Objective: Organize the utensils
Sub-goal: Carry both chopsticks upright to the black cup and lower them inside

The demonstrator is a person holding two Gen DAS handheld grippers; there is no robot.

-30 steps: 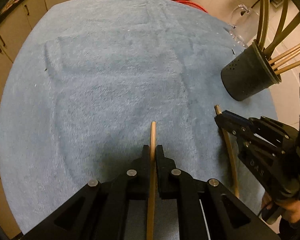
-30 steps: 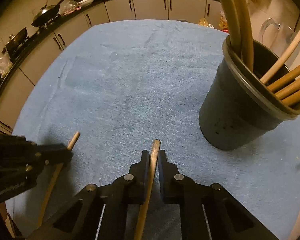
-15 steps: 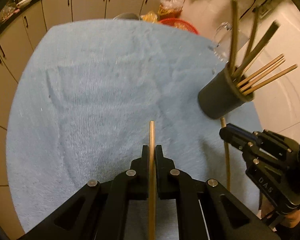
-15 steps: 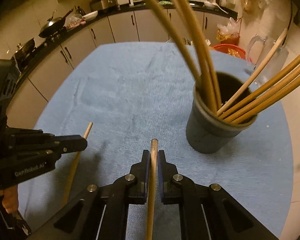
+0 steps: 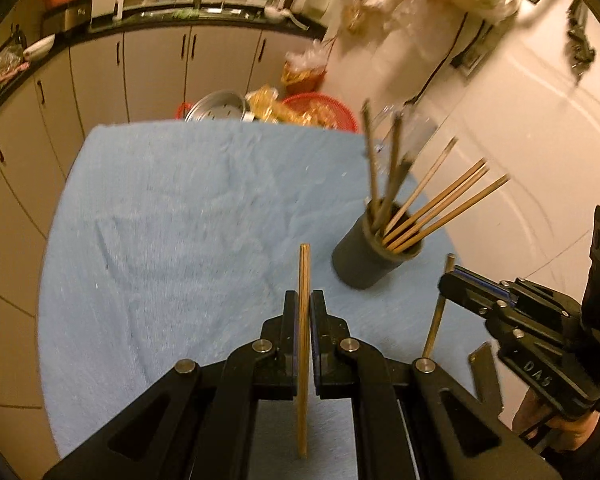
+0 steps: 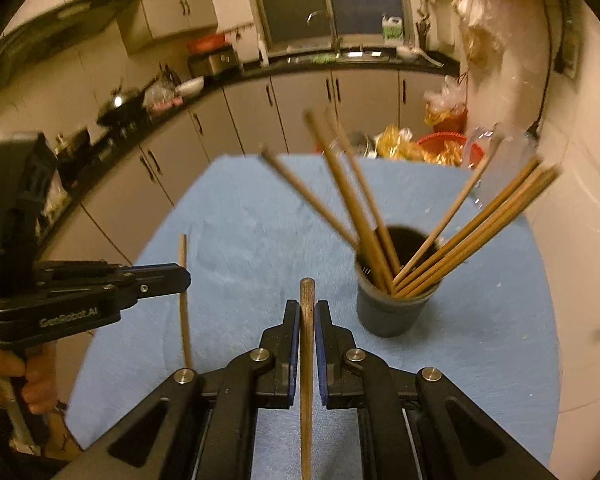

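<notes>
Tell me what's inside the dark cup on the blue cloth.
The cup holds a bundle of wooden chopsticks and a few thicker sticks, all leaning on its rim. Their lower ends and the cup's bottom are hidden by its wall.

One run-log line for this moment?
left tongs: shut on chopstick | right tongs: shut on chopstick | holder: upright, not yet loaded

Below the left gripper (image 5: 304, 308), the chopstick (image 5: 303, 360) it clamps runs between the black arms, and the cloth hides nothing of its lower tip. The right gripper (image 6: 307, 316) pinches a second chopstick (image 6: 306, 380) whose lower end is cut off by the picture's bottom edge. Ahead and to the right, the sticks in the dark holder (image 6: 392, 312) are motion-blurred at their tips; their lower ends are hidden inside it.
</notes>
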